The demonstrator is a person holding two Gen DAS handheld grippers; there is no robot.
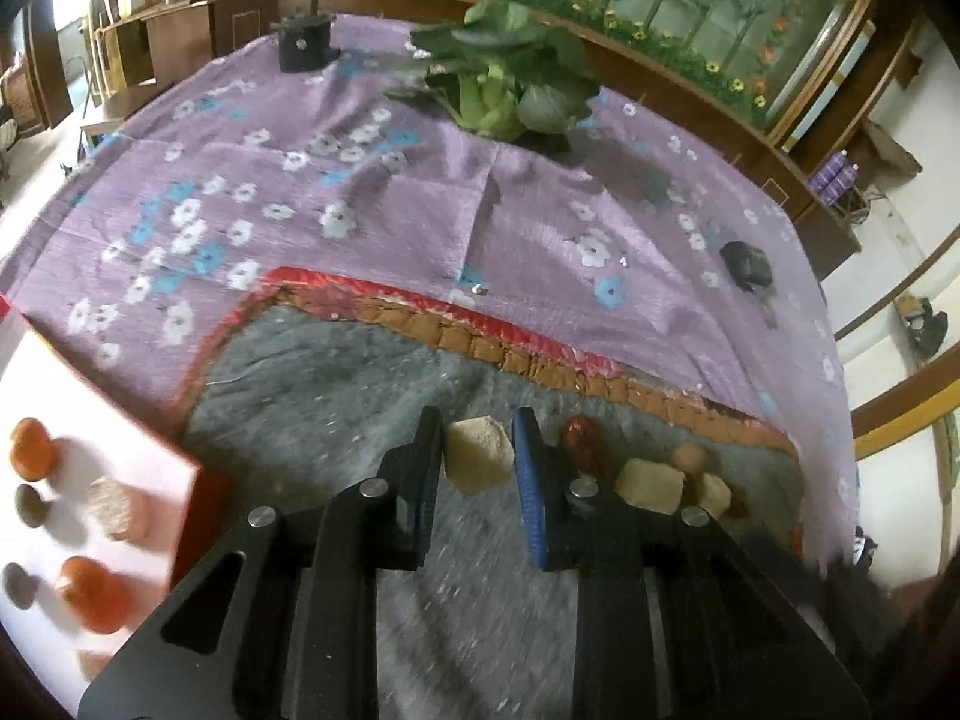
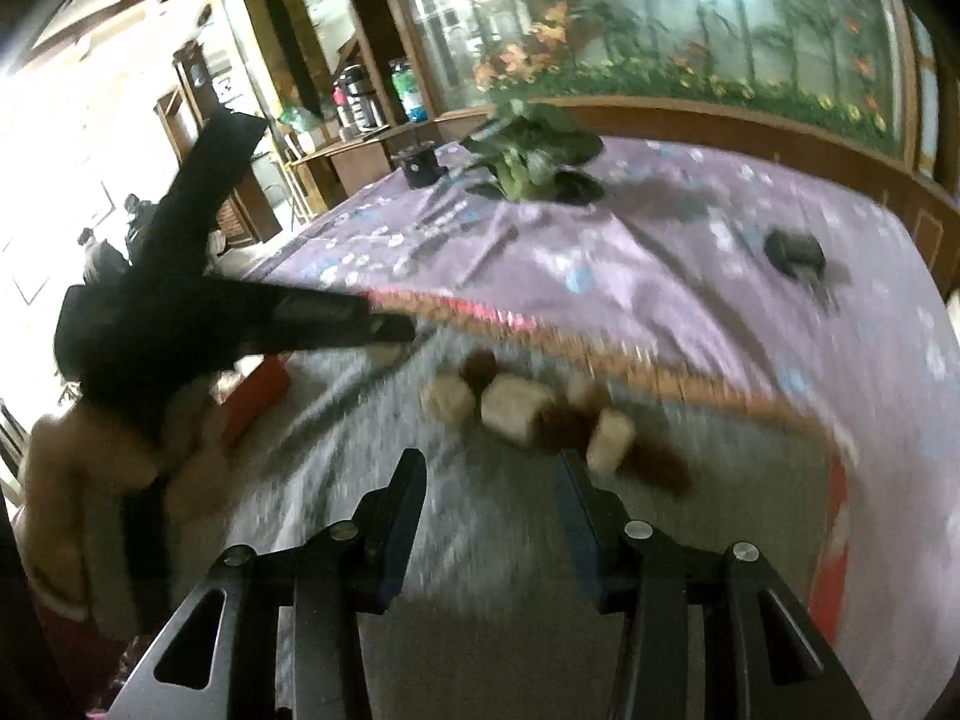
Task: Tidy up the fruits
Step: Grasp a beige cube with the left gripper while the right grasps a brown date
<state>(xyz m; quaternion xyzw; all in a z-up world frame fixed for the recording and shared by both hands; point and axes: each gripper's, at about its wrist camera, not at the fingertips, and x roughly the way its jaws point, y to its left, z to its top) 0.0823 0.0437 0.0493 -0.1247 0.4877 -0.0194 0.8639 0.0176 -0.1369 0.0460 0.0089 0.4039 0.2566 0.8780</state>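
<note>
Left gripper (image 1: 479,450) jaws clamped on a pale tan fruit chunk (image 1: 478,455), over the grey mat (image 1: 336,396). Right gripper (image 2: 492,468) jaws apart, nothing between them, hanging above the same mat just short of the fruit pile.

Remaining pile sits on the mat right of the held chunk: a red-brown date-like fruit (image 1: 583,441), pale block (image 1: 651,485), small round tan piece (image 1: 689,457), another pale piece (image 1: 714,492), all touching or just beside one another. Right wrist view is blurred; the same pile shows as pale lumps and dark red ones, detail not readable.

White tray with red edge (image 1: 198,516) at left of the mat holds sorted items: orange fruit (image 1: 33,447), another orange one (image 1: 93,594), a beige round piece (image 1: 111,507), two dark small ones (image 1: 30,504).

Mat has a red-orange border (image 1: 480,336), lying on a purple flowered cloth (image 1: 372,192) over the table. Farther back: leafy greens (image 1: 510,78), black block (image 1: 303,42), small dark object (image 1: 747,264) at right. Nothing blocks the path between pile and tray.
</note>
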